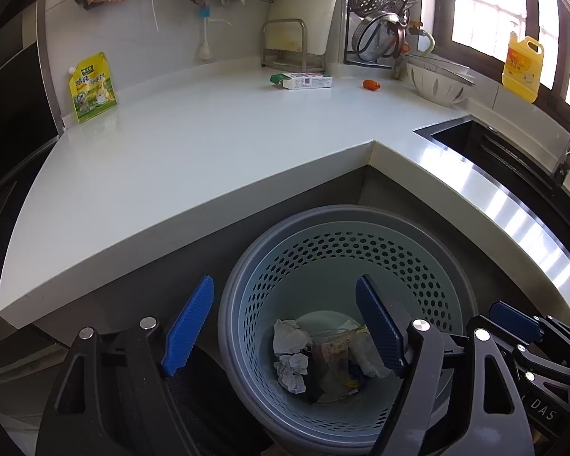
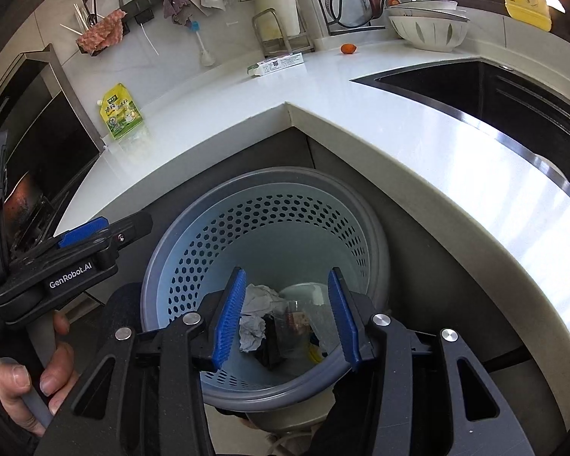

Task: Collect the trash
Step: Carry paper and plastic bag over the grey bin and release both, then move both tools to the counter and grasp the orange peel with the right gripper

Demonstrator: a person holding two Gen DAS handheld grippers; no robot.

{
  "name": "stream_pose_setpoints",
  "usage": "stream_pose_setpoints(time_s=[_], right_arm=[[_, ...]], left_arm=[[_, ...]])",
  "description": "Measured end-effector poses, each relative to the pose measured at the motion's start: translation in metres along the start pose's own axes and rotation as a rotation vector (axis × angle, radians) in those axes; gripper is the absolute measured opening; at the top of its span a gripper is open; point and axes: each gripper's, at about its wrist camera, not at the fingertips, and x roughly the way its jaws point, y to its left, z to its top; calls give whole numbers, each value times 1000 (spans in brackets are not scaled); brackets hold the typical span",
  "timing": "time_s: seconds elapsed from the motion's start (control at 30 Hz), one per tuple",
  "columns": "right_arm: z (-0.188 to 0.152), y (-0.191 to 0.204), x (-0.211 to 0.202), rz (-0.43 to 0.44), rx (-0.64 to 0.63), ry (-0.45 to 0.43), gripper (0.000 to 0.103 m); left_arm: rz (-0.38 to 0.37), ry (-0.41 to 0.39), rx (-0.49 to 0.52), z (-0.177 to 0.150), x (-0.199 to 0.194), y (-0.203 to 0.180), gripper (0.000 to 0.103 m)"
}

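Note:
A blue-grey perforated trash bin (image 1: 361, 250) (image 2: 285, 205) stands on the floor in the counter's inner corner. At its bottom lie crumpled white paper (image 1: 290, 342) (image 2: 252, 332) and a clear plastic cup (image 1: 332, 353) (image 2: 296, 319). My left gripper (image 1: 285, 326) hangs open above the bin, its blue pads wide apart with nothing between them. Over the same bin my right gripper (image 2: 285, 321) is also open and empty, with a narrower gap. On the white counter lie a yellow-green pouch (image 1: 93, 87) (image 2: 122, 112), a white-green carton (image 1: 302, 80) (image 2: 277, 64) and a small orange scrap (image 1: 371, 84) (image 2: 348, 48).
A dark sink (image 1: 494, 144) (image 2: 494, 87) is sunk into the counter at right. White bowls (image 1: 437, 79) (image 2: 429, 30), a yellow detergent bottle (image 1: 522, 68) and a pot-lid rack (image 1: 383, 11) stand at the back. A hand (image 2: 38, 380) holds the left gripper's handle.

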Motion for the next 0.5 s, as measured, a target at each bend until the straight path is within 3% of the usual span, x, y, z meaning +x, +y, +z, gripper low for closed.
stream_pose_setpoints(time_s=[0.3,0.5], right_arm=[[0,-1,0,1,4,0,45],[1,-1,-1,7,2,-8,55]], left_arm=[[6,1,-3,-3,0,2,80],[3,-7,-7,-2,-1,6,86]])
